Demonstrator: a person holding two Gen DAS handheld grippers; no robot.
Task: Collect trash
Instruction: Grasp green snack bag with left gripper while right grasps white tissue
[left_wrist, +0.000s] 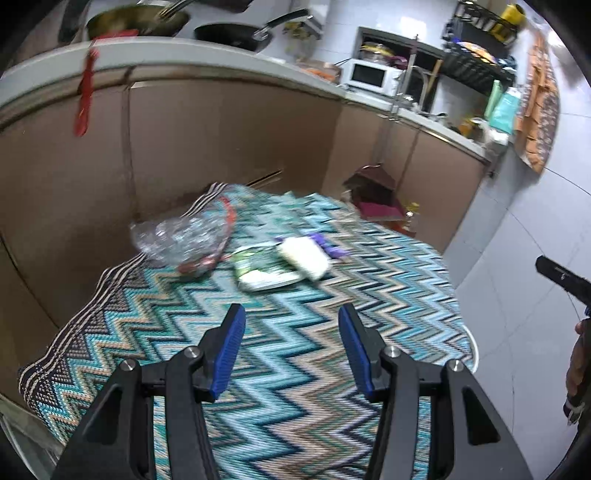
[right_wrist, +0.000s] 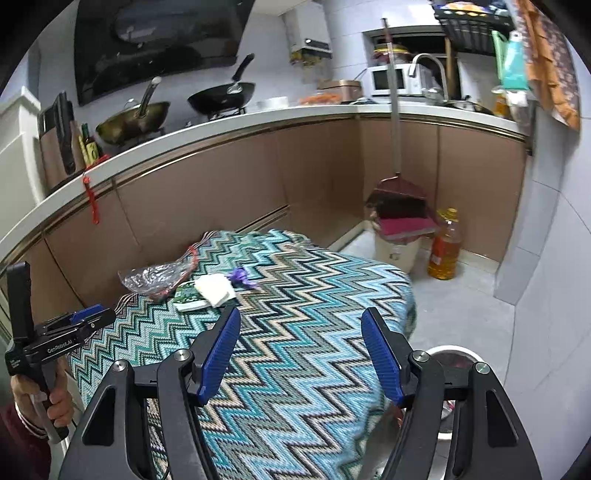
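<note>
Trash lies on a table under a zigzag cloth (left_wrist: 295, 350): a crumpled clear plastic bag (left_wrist: 181, 240), a green and white packet (left_wrist: 264, 271), a white tissue wad (left_wrist: 304, 256) and a purple scrap (left_wrist: 332, 247). They also show in the right wrist view: the bag (right_wrist: 155, 277), packet (right_wrist: 188, 295), tissue (right_wrist: 216, 288), purple scrap (right_wrist: 240, 277). My left gripper (left_wrist: 291, 321) is open and empty, short of the packet; it also shows in the right wrist view (right_wrist: 86, 319). My right gripper (right_wrist: 300, 325) is open and empty above the cloth.
A round metal bin (right_wrist: 454, 360) stands on the floor by the table's right edge. A dustpan and broom (right_wrist: 400, 199), a white pail (right_wrist: 397, 251) and an oil bottle (right_wrist: 445, 245) stand by the cabinets. The counter (right_wrist: 258, 114) holds pans.
</note>
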